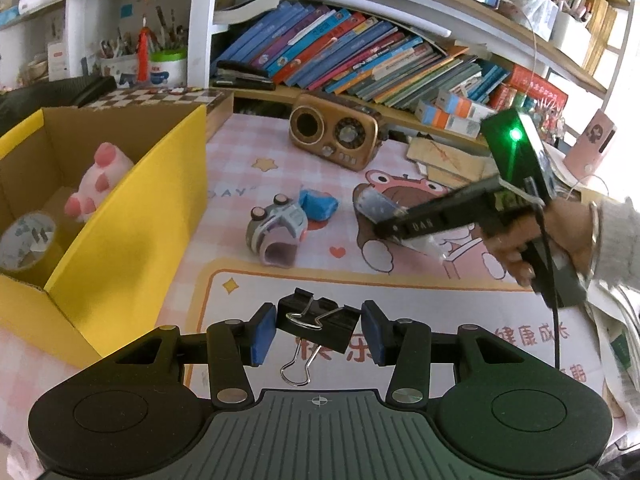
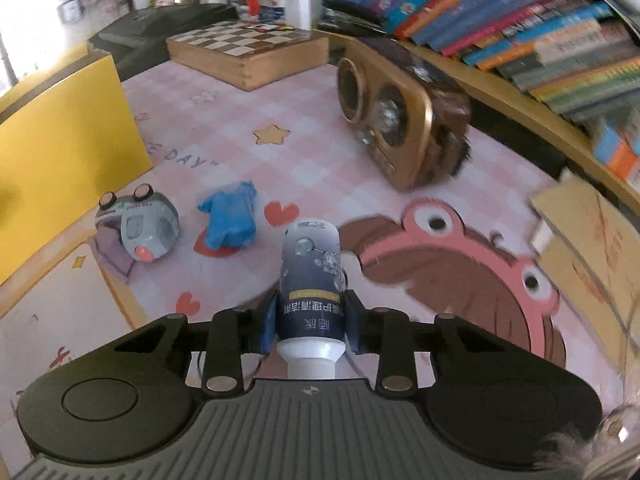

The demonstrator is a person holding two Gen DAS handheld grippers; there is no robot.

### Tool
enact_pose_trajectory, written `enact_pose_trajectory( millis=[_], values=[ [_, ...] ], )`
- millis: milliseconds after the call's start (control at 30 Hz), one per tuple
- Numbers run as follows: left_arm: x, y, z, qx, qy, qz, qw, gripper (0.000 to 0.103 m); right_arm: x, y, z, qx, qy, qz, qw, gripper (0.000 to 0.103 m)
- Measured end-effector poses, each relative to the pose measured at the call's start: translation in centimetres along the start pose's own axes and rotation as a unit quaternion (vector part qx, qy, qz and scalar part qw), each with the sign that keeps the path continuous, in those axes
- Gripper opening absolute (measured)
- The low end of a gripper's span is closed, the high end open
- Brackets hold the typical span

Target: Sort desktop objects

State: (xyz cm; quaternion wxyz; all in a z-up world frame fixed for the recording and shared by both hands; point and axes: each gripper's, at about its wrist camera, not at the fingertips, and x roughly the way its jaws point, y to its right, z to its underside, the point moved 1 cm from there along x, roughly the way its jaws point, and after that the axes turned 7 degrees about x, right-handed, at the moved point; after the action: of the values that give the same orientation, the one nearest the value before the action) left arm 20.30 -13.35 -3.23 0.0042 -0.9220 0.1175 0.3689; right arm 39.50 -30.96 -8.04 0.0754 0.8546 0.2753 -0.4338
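My left gripper (image 1: 319, 330) is shut on a black binder clip (image 1: 320, 322), held above the pink desk mat (image 1: 248, 152); its wire handle hangs down. My right gripper (image 2: 310, 326) is shut on a small dark blue bottle (image 2: 312, 276) with a white cap, its body pointing away from me; this gripper (image 1: 384, 220) also shows in the left wrist view, held by a hand (image 1: 560, 232). A grey toy car (image 1: 276, 226) (image 2: 138, 226) and a blue crumpled piece (image 1: 318, 204) (image 2: 230, 218) lie on the mat. The yellow cardboard box (image 1: 132, 216) at the left holds a pink plush (image 1: 100, 180) and a tape roll (image 1: 26, 240).
A brown retro radio (image 1: 334, 136) (image 2: 400, 120) stands at the back of the mat. A wooden chessboard box (image 2: 248, 50) lies behind the yellow box (image 2: 60, 148). Leaning books (image 1: 360, 56) fill the shelf behind. Cardboard pieces (image 2: 592, 236) lie at the right.
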Motion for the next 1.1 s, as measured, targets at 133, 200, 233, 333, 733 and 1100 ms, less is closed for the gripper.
enact_pose_trajectory(
  millis=[133, 200, 233, 333, 733, 1100],
  values=[
    [-0.5, 0.2, -0.1, 0.001, 0.009, 0.002, 1.0000, 0.045, -1.7, 0.4, 1.8, 0.065, 0.001, 0.015, 0.998, 0.031],
    [-0.8, 0.1, -0.1, -0.002, 0.013, -0.003, 0.9999, 0.045, -2.8, 0.4, 2.9, 0.092, 0.005, 0.017, 0.996, 0.031],
    [-0.9, 0.1, 0.0, -0.004, 0.015, -0.005, 0.9999, 0.045, -3.4, 0.2, 3.4, 0.099, 0.010, 0.020, 0.995, 0.031],
    [-1.0, 0.0, 0.4, -0.006, 0.013, -0.010, 0.9999, 0.045, -5.3, -0.5, 4.9, 0.123, 0.023, 0.031, 0.992, 0.031],
    [-2.3, 0.2, 2.2, 0.003, 0.009, 0.024, 0.9997, 0.045, -11.2, -4.3, 9.9, 0.196, 0.043, 0.057, 0.978, 0.031],
    [-5.3, -1.4, 3.4, 0.007, 0.023, 0.046, 0.9986, 0.045, -14.3, -10.3, 12.3, 0.196, 0.056, 0.069, 0.977, 0.031]
  ],
)
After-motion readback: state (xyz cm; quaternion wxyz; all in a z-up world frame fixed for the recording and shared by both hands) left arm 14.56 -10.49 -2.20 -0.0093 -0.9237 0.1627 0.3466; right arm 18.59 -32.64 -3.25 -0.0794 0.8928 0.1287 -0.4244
